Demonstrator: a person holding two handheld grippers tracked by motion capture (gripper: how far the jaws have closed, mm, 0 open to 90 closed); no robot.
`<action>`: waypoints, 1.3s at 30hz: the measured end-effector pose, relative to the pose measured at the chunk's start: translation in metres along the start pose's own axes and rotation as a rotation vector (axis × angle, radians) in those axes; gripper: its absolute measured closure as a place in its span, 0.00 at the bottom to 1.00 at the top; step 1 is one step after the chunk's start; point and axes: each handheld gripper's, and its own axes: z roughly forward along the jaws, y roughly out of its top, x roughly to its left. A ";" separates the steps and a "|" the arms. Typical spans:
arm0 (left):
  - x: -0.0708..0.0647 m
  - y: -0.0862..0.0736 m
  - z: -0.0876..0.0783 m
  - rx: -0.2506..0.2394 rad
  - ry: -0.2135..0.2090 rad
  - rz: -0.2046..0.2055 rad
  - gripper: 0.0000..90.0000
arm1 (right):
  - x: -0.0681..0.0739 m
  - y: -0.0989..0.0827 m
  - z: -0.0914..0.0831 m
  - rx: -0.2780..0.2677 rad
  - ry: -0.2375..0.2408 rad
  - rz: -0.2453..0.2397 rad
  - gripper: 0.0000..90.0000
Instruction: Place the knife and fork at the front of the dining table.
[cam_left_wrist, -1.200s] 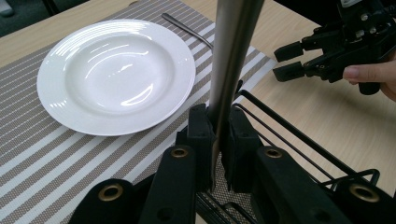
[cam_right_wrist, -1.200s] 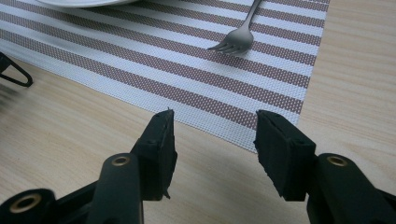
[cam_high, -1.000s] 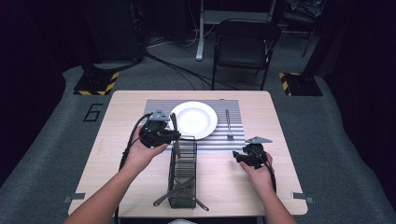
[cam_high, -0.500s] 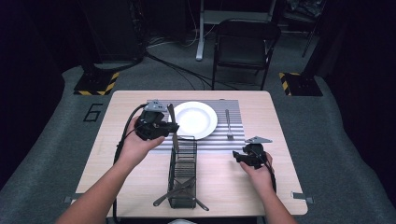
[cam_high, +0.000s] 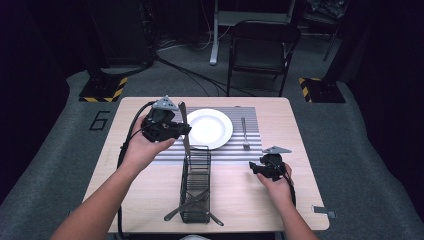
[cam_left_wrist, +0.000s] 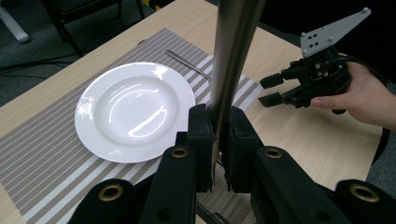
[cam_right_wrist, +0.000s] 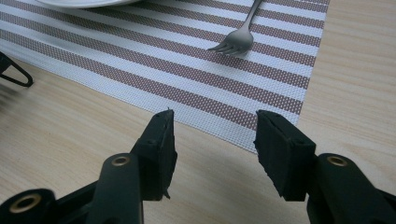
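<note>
left gripper (cam_high: 183, 131) clamping knife (cam_high: 184, 127), above rack (cam_high: 195, 185)

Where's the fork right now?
In the high view the fork lies on the striped placemat, right of the white plate, ahead of the right gripper.

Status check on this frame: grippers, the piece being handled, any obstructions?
Left gripper shut on knife, above the wire caddy. Right gripper open, nothing between its fingers. Plate close beside the knife.

Bare wood of the table (cam_high: 150, 200) is left free at the near left corner. The middle is blocked by the wire caddy (cam_high: 196, 185). On the placemat (cam_high: 260, 150), passage is narrowed by 1 plate (cam_high: 207, 127) and 1 fork (cam_high: 244, 134).
</note>
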 end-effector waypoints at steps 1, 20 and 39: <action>0.000 0.001 -0.001 0.002 -0.001 -0.002 0.92 | 0.000 0.000 0.000 -0.001 -0.002 0.000 0.53; 0.016 0.011 -0.014 -0.011 0.039 -0.023 0.92 | -0.001 0.000 0.000 -0.004 0.000 0.002 0.53; 0.047 -0.008 0.003 0.015 0.098 -0.090 0.92 | -0.001 0.000 0.000 -0.004 0.000 0.003 0.53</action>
